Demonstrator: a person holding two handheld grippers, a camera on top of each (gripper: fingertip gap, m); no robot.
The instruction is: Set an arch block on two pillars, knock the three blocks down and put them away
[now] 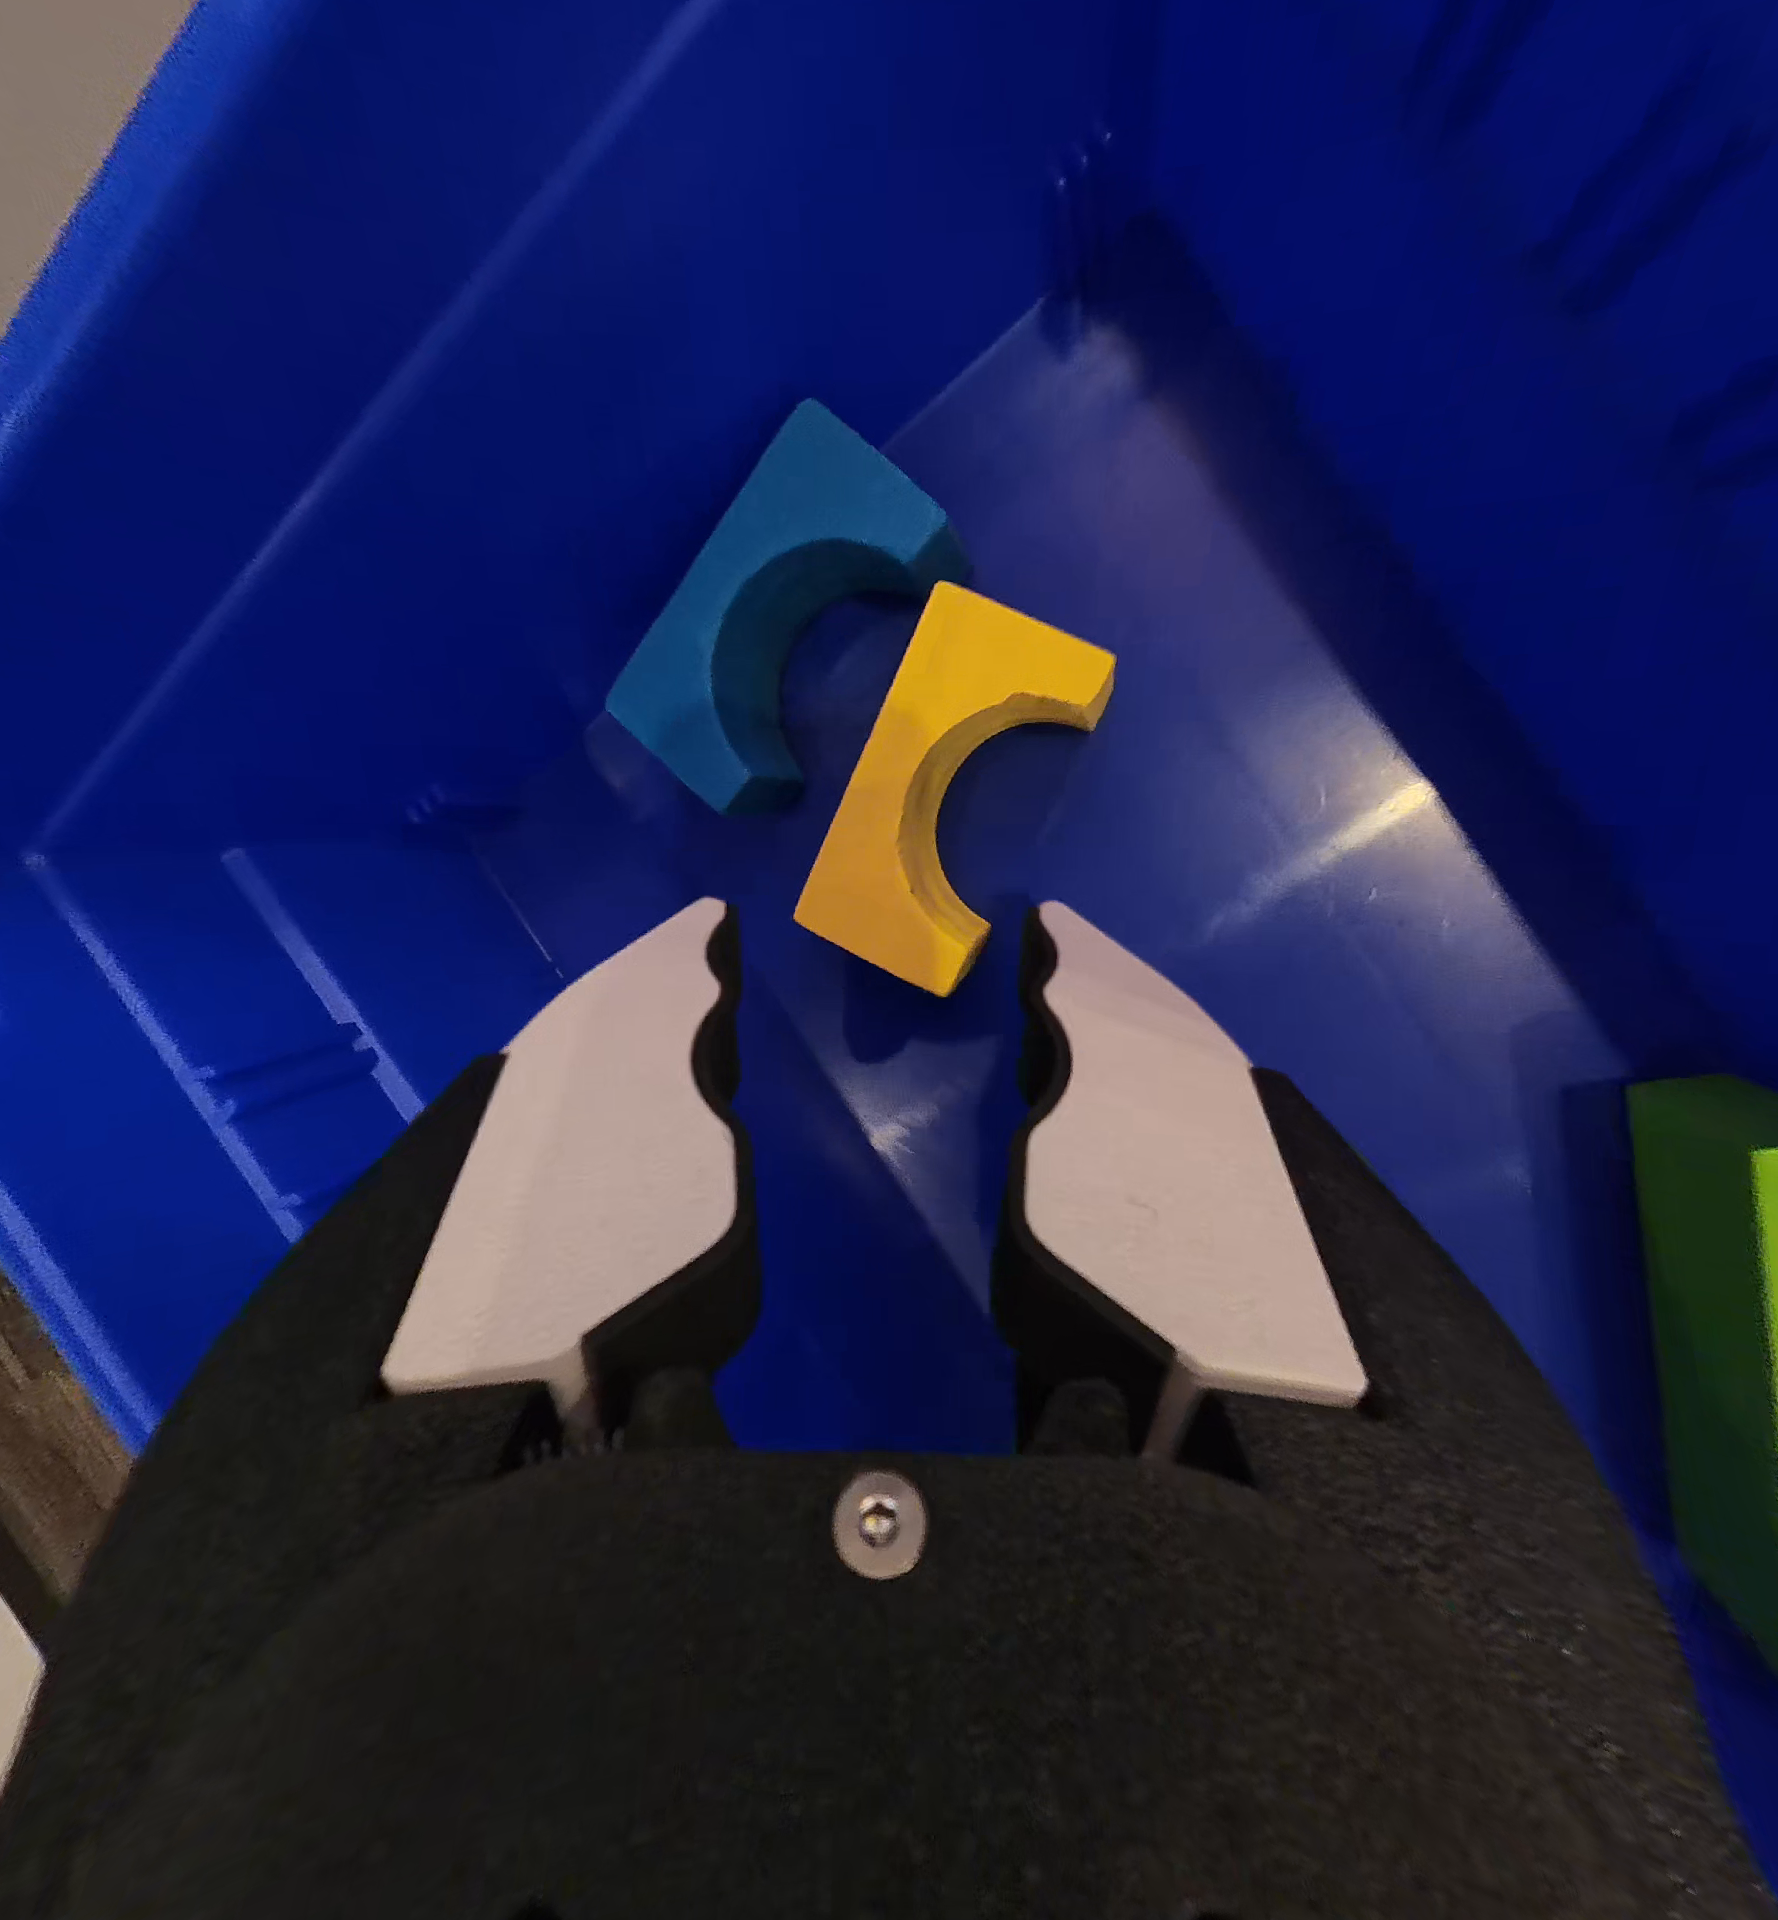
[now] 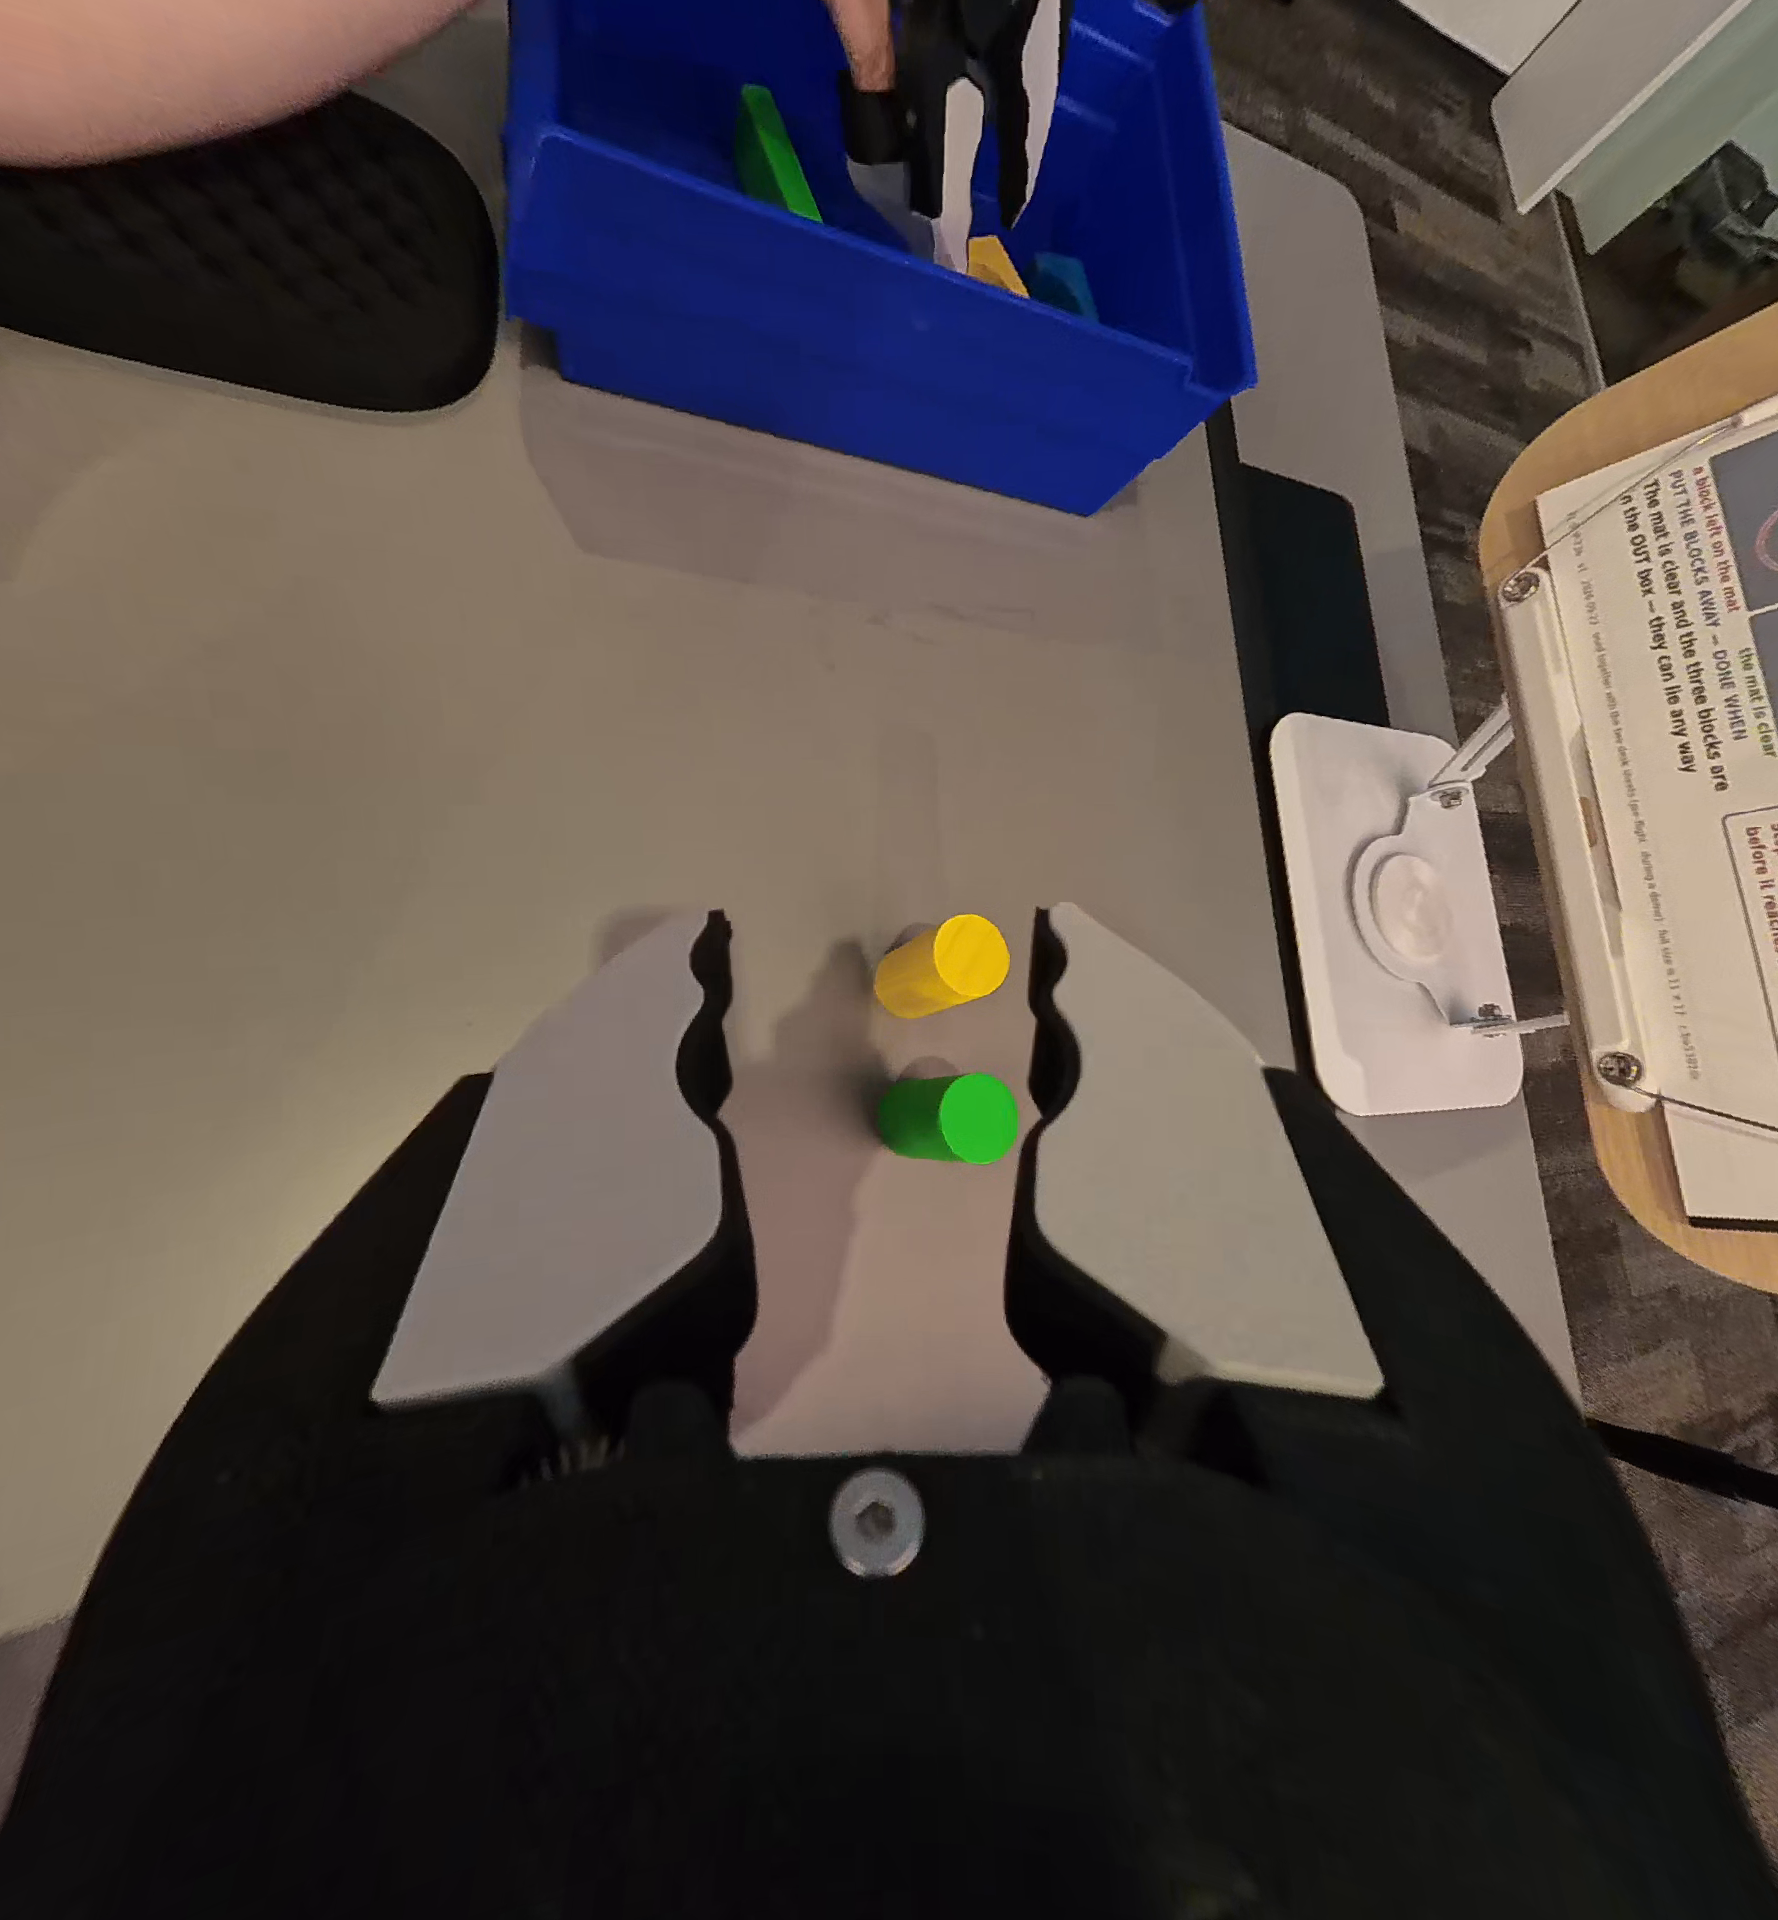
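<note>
In the left wrist view my left gripper [image 1: 874, 940] is open and empty inside a blue bin [image 1: 1332, 675], just above a yellow arch block [image 1: 895, 821] lying on the bin floor. A teal arch block [image 1: 760, 603] lies beside it. In the right wrist view my right gripper [image 2: 880, 951] is open and empty above the grey mat [image 2: 345, 779]. Two cylinder pillars stand between its fingers, a yellow one [image 2: 942, 964] and a green one [image 2: 947, 1117]. The left gripper [image 2: 952, 177] also shows in the bin [image 2: 864, 343] at the far end.
A green block [image 1: 1768, 1382] lies in the bin at the right; it also shows in the right wrist view [image 2: 776, 156]. A white stand [image 2: 1394, 914] and a printed sheet on a wooden board [image 2: 1695, 779] sit right of the mat. A black pad [image 2: 210, 260] lies at the far left. My right fingertips sit around 45 centimetres from my left ones.
</note>
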